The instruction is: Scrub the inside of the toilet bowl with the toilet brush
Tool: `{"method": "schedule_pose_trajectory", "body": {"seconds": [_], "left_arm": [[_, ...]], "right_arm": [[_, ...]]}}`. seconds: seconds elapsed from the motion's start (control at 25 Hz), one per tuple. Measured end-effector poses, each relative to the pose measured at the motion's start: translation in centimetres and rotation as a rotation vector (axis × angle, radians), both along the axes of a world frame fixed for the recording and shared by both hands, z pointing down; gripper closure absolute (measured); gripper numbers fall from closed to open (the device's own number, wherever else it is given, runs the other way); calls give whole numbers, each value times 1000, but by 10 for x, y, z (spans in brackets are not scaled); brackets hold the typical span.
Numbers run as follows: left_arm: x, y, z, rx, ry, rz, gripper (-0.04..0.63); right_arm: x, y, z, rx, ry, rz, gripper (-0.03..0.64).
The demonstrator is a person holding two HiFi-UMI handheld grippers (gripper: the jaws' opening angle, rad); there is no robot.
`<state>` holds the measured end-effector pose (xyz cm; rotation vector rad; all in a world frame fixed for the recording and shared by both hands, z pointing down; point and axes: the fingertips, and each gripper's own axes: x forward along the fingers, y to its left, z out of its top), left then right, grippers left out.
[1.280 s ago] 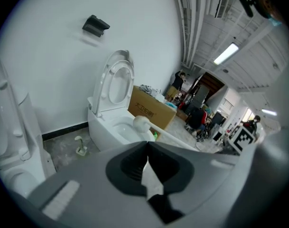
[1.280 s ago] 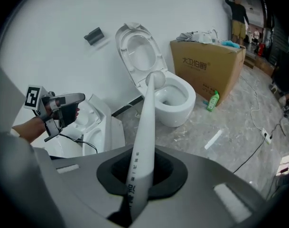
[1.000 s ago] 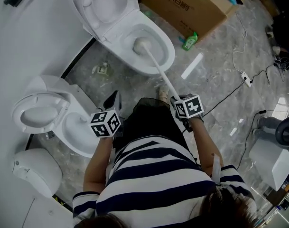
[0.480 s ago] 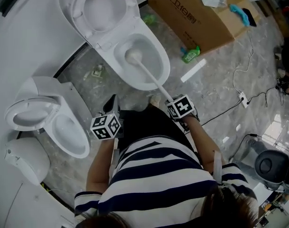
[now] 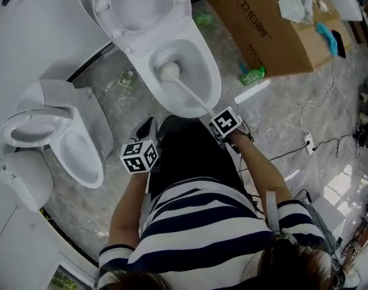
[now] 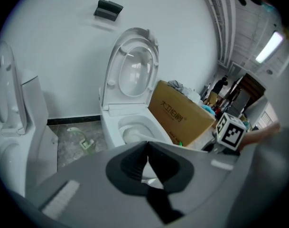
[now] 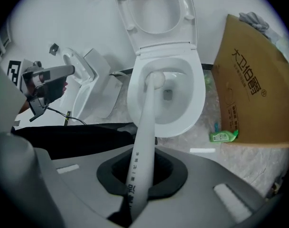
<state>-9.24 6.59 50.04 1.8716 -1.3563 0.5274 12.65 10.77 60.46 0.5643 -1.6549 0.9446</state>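
The white toilet (image 5: 203, 104) stands with its lid up, its bowl (image 7: 184, 109) open below me. The toilet brush's white head (image 5: 168, 71) rests inside the bowl against the back left wall, also seen as the brush head (image 7: 156, 79) in the right gripper view. Its long white handle (image 7: 143, 141) runs back between the jaws of my right gripper (image 5: 215, 118), which is shut on it. My left gripper (image 5: 145, 128) hangs left of the bowl's front, above the floor. Its jaws are shut with nothing in them (image 6: 147, 160).
A second toilet (image 5: 63, 144) stands to the left by the white wall. A big cardboard box (image 5: 274, 29) lies right of the toilet, with a green bottle (image 5: 252, 75) and a white strip (image 5: 252, 91) beside it. Cables (image 5: 316, 132) trail over the marble floor.
The head view has swung, so the toilet sits more centrally. The brush head has slid a little toward the bowl's left wall. Both grippers keep their grip state.
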Motion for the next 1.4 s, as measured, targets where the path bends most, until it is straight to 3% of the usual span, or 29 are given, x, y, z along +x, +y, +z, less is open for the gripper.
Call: {"method": "schedule_pose_trajectory", "body": {"seconds": [0.32,0.76,1.4], "left_arm": [[5,-4,27,-52,-27,41,595],[16,-36,66,-101,-3,112,595],[27,-55,88,-133,-5,160,595]], "right_arm": [[-10,-34,37,-31,60,-42,592],[-25,-68,56,-15,99,-96,592],[-1,-106,77,32,195,-240,592]]}}
